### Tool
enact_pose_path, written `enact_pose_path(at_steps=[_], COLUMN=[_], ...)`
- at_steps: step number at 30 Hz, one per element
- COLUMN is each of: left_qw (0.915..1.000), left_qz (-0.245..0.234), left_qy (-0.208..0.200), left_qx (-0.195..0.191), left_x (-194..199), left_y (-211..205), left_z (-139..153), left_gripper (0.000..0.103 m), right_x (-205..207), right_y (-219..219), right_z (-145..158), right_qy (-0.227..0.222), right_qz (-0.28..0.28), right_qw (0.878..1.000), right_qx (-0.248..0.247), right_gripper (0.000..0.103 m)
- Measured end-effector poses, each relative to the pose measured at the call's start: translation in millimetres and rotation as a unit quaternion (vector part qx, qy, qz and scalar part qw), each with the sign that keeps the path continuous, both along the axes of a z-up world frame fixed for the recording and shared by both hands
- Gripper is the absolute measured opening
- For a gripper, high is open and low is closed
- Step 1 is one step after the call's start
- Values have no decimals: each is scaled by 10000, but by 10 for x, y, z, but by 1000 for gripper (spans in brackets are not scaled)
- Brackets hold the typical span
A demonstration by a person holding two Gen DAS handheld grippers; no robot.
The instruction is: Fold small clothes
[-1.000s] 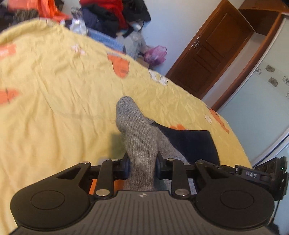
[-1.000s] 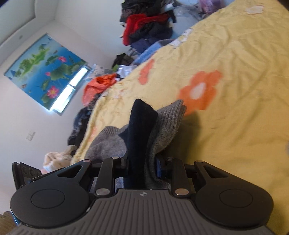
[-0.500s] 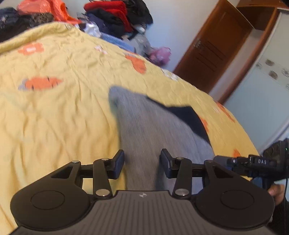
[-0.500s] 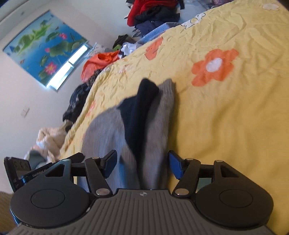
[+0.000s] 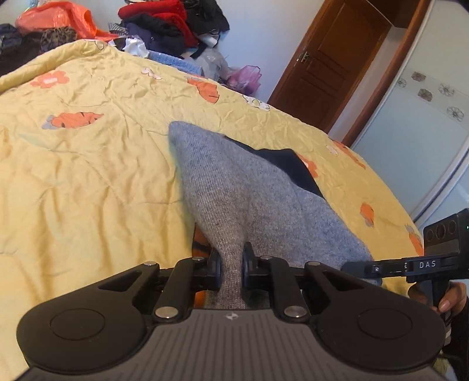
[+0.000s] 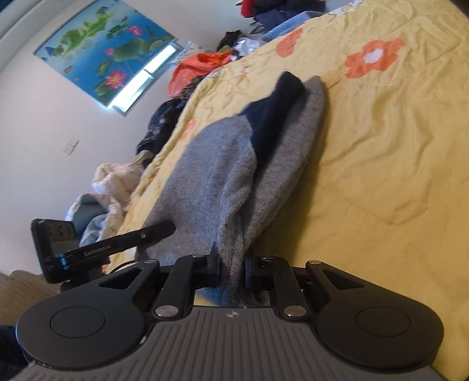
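Observation:
A grey knit garment (image 5: 246,196) with a dark navy part (image 5: 290,167) lies folded on the yellow flowered bedspread (image 5: 88,175). My left gripper (image 5: 231,265) is shut on its near grey edge. In the right wrist view the same garment (image 6: 211,175) shows its navy part (image 6: 275,117) between grey layers, and my right gripper (image 6: 233,266) is shut on the near grey edge. Each gripper's body shows at the edge of the other's view.
Piles of clothes (image 5: 164,26) and an orange bag (image 5: 58,17) lie past the bed's far edge. A wooden door (image 5: 331,58) and a wardrobe (image 5: 425,123) stand at the right. More bundled cloth (image 6: 114,181) lies beside the bed under a lotus picture (image 6: 105,47).
Both grippers let go of the garment, opened half a second ago, and have now shut again on its near grey edge. The garment lies flatter and more spread.

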State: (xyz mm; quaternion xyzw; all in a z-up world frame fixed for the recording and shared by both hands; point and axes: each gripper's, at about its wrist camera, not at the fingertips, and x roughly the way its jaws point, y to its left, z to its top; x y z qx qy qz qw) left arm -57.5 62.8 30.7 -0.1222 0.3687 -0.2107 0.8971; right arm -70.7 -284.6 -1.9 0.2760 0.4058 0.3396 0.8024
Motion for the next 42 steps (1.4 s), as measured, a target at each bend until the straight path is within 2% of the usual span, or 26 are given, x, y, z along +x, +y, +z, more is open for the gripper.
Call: enact_pose_path(at_steps=[3,5,8,9,10,11,12,13,15,17,20,22,23,24,26,28,30,32,33,34,35,37,39,41,42], left_qw=[9993,9979,9939,9921,9890,9851,9799,9753,9708,9724,9738,9636,9643,9690,9761,9799,9800,9804,9808,9812,9812,9809,9805,9799,9798], left_qz=[-67,-32,101,180,304,422,530,546,398,355,138,91,57,79,122,134,136,165,186,202,216,229,235,250,260], left_qy=[64,-228,-688,-889,-1180,-1470,-1773,-2006,-2165,-1954,-1469,-1533,-1531,-1425,-1241,-1158,-1166,-1165,-1157,-1149,-1146,-1148,-1155,-1160,-1159], left_qx=[355,600,856,869,840,786,746,745,958,1228,1731,2189,2161,2017,1780,1621,1604,1580,1558,1540,1535,1554,1575,1606,1610], left_x=[-128,-245,-409,-457,-514,-550,-568,-541,-355,-86,181,179,166,188,251,283,278,277,274,274,264,254,246,224,224], left_y=[-10,-39,-56,-48,-37,-37,-76,-147,-376,-618,-912,-1033,-1027,-973,-879,-801,-789,-772,-775,-770,-778,-786,-795,-809,-808], left_z=[-160,-152,53,145,243,331,417,472,472,323,-12,-229,-240,-230,-255,-259,-265,-267,-264,-264,-262,-263,-263,-265,-264], left_gripper=[14,19,31,43,64,75,95,100,100,99,99,99,99,99,100,100,100,100,100,100,101,101,101,101,101], right_x=[-201,-269,-264,-269,-271,-267,-242,-187,1,257,717,948,1058,1070,1175,1233,1206,1072,967,839,705,506,416,436,412], right_y=[72,68,-59,-108,-167,-216,-229,-200,-29,207,530,700,758,727,598,504,483,450,438,440,464,541,673,783,771], right_z=[-79,-152,-98,-27,60,158,256,346,489,539,443,296,188,127,69,45,64,159,226,295,362,419,367,180,98], right_qy=[85,114,297,191,-5,-238,-466,-689,-1016,-1207,-999,-834,-745,-967,-674,-383,-369,-346,-442,-632,-876,-1122,-1078,-874,-1061], right_qz=[171,53,-317,-529,-806,-1056,-1222,-1351,-1393,-1283,-1050,-1003,-942,-961,-1064,-1164,-1156,-1364,-1498,-1601,-1576,-1333,-1039,-897,-924], right_qw=[9996,9997,9990,9984,9967,9941,9914,9884,9846,9835,9881,9859,9839,9829,9890,9905,9896,9867,9843,9815,9802,9818,9847,9837,9825], right_qx=[-187,-191,57,37,39,39,-2,-91,-298,-412,-508,-1053,-1320,-1235,-770,-619,-772,-820,-823,-834,-820,-751,-895,-1289,-1216], right_gripper=[23,26,42,48,53,55,60,63,67,70,69,67,63,63,57,39,33,38,45,46,48,60,64,65,64])
